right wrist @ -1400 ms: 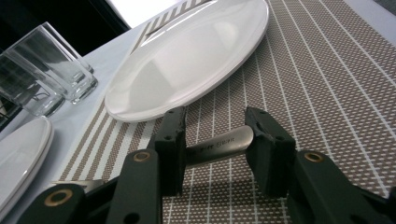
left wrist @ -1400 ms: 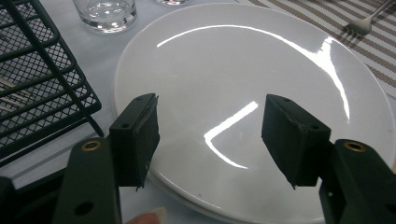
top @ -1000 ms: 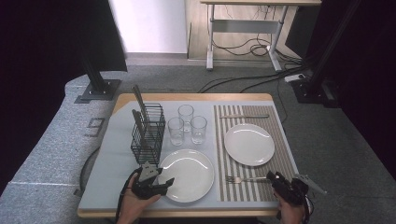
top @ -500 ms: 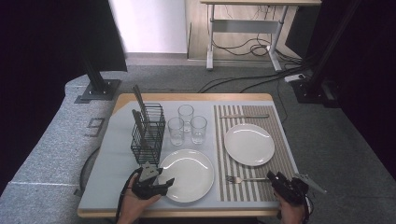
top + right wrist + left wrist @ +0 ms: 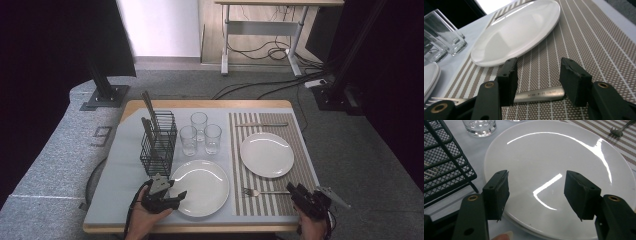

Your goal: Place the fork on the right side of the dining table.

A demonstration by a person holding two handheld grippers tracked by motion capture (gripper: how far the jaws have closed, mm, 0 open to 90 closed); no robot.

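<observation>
A silver fork (image 5: pixel 260 191) lies on the striped placemat (image 5: pixel 300 150), tines toward the near white plate (image 5: pixel 200 187). My right gripper (image 5: pixel 291 189) sits low at the fork's handle end. Its jaws have just been opening. In the right gripper view the handle (image 5: pixel 539 95) lies between the open jaws (image 5: pixel 539 75), and neither pad presses on it. My left gripper (image 5: pixel 180 195) rests at the near plate's left rim. Its jaws (image 5: pixel 536 192) stand open over the plate (image 5: pixel 549 157) with nothing between them.
A second white plate (image 5: pixel 266 154) lies on the placemat with a knife (image 5: pixel 261 124) beyond it. Three glasses (image 5: pixel 200 132) stand mid-table. A black wire basket (image 5: pixel 158 142) holding utensils is just left of the near plate, close to my left gripper.
</observation>
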